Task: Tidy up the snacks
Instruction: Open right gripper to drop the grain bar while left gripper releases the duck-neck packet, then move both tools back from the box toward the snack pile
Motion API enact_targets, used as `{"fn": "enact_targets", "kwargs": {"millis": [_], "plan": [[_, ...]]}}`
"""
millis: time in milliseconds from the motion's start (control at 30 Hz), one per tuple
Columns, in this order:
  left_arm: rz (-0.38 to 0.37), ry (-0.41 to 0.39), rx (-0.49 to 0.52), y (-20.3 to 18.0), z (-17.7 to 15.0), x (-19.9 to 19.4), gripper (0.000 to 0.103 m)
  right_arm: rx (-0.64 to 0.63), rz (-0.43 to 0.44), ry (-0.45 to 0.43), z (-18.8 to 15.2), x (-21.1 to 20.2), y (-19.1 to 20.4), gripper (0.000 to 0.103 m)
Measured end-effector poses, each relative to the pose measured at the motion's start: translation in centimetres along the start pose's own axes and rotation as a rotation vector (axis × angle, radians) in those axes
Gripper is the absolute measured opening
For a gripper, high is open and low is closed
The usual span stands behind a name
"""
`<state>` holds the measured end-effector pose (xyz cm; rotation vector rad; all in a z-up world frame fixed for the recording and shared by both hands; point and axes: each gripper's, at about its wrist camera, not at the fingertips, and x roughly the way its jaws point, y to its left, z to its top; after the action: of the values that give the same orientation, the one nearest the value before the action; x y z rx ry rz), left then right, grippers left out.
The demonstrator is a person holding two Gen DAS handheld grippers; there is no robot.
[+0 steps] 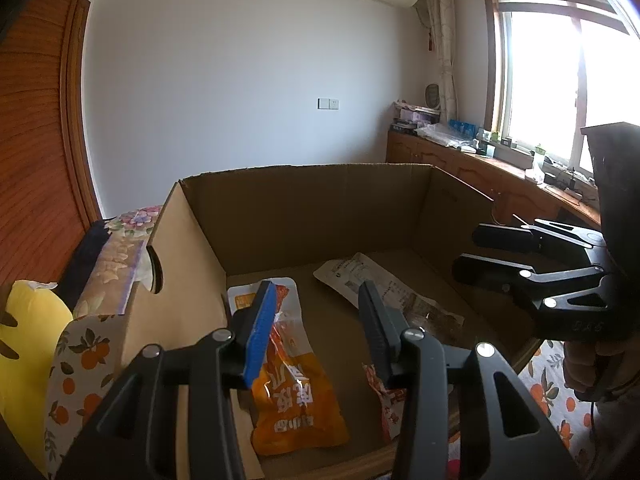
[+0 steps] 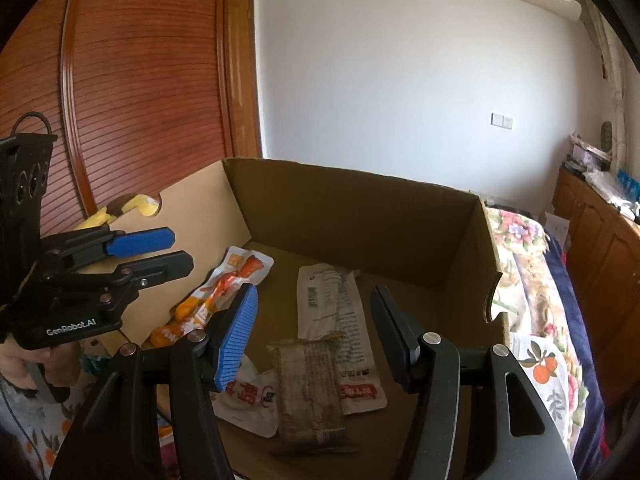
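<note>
An open cardboard box [image 1: 304, 216] [image 2: 360, 216] holds several snack packets. An orange and white packet [image 1: 292, 392] [image 2: 216, 300] lies at the box's left. A long white packet [image 1: 384, 288] [image 2: 336, 320] lies in the middle, a brown bar [image 2: 308, 388] beside it, and a white and red packet [image 2: 252, 400] [image 1: 384, 400] near the front. My left gripper [image 1: 316, 312] [image 2: 160, 254] is open and empty above the orange packet. My right gripper [image 2: 316, 328] [image 1: 484, 252] is open and empty above the brown bar.
The box sits on a bed with a floral and orange-print cover [image 1: 76, 364] [image 2: 536, 320]. A yellow cushion [image 1: 24, 344] lies left of the box. A wooden wardrobe [image 2: 132, 80] stands behind. A cluttered wooden cabinet [image 1: 480, 160] runs under the window.
</note>
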<state>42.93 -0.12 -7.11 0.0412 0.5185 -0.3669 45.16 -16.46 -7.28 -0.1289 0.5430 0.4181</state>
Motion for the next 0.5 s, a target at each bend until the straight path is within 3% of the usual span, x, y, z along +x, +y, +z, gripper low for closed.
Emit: {"fn": "enact_targets", "kwargs": {"millis": [500], "plan": [[0.019, -0.007, 0.029, -1.0, 0.3, -1.6, 0.044, -0.014, -0.033, -0.010, 0.8, -1.7, 0.8, 0.060]]}}
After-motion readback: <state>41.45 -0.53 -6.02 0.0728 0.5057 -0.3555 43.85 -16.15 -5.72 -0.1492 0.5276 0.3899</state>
